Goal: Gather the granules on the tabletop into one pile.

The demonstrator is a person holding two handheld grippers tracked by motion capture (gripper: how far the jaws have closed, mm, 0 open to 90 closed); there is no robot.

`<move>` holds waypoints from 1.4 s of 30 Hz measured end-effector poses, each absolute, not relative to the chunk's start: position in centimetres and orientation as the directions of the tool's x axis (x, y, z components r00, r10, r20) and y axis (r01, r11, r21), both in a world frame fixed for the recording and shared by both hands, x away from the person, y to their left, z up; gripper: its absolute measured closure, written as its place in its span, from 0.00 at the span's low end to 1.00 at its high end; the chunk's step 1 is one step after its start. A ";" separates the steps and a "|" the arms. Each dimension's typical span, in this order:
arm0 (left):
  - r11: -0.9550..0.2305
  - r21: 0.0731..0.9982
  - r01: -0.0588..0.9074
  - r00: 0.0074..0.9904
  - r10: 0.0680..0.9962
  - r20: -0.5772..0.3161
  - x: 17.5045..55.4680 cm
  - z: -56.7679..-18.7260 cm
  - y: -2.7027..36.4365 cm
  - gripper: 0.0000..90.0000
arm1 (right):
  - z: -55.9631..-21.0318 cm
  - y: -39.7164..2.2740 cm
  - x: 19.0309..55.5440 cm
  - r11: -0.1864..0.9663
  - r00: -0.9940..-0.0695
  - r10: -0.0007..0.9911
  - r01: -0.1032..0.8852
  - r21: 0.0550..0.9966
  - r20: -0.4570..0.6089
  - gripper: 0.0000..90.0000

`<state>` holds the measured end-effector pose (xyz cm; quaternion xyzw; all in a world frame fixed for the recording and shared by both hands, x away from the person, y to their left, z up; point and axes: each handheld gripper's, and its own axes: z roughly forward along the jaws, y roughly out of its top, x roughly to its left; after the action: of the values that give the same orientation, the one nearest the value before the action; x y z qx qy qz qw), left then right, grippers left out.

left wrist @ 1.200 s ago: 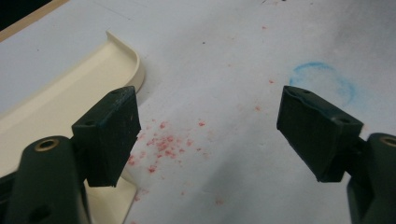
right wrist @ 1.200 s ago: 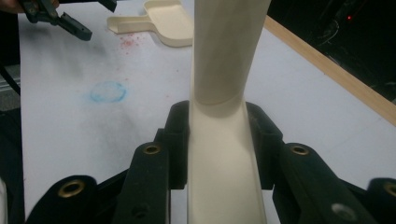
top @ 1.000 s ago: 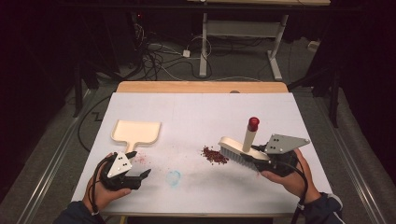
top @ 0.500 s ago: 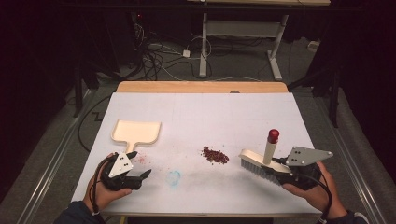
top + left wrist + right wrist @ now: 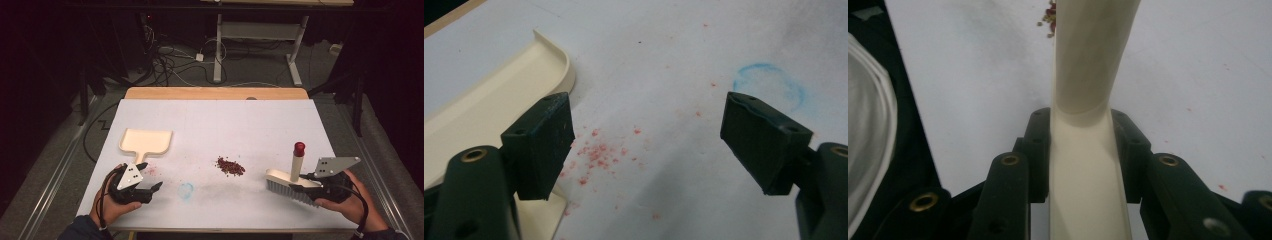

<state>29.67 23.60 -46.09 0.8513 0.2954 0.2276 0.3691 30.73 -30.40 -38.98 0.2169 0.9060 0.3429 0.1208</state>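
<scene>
The right gripper (image 5: pixel 306 186) pinches the cream brush (image 5: pixel 292 181) by its smooth rounded handle, its fingers (image 5: pixel 1040 150) pressed on either side; the red-capped handle stands upright and the bristles rest on the white worktop (image 5: pixel 240 125), near its right front edge. A small heap of dark red grains (image 5: pixel 230 166) lies just left of the brush. The left gripper (image 5: pixel 150 177) hovers with fingers (image 5: pixel 541 145) spread, empty, one just over the flat cream dustpan's (image 5: pixel 146 142) handle, above scattered pink specks (image 5: pixel 596 152) beside a faint blue ring (image 5: pixel 766 85).
</scene>
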 end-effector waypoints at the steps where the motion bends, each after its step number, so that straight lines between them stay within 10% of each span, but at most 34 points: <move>1: -0.554 0.762 0.336 0.723 0.670 0.169 29.7 -46.1 23.6 0.23 | -39.1 -30.5 31.1 0.674 -0.873 0.481 0.313 0.669 -0.077 0.75; 23: -0.570 0.743 0.350 0.738 0.656 0.157 30.1 -46.6 23.1 0.23 | -40.6 -32.0 40.8 0.634 -0.839 0.543 0.393 0.667 -0.022 0.52; 27: -0.572 0.742 0.351 0.738 0.656 0.156 30.0 -46.6 23.1 0.23 | -42.1 -31.5 42.7 0.629 -0.785 0.620 0.489 0.604 -0.009 0.42; 42: -0.581 0.734 0.351 0.745 0.648 0.156 30.2 -46.7 22.9 0.23 | -45.1 -29.3 46.1 0.355 -0.459 0.888 0.727 0.588 0.033 0.52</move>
<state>30.19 22.89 -46.69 0.8641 0.2891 0.2091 0.3550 46.11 -29.33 -45.09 0.4986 0.8097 0.2723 0.1475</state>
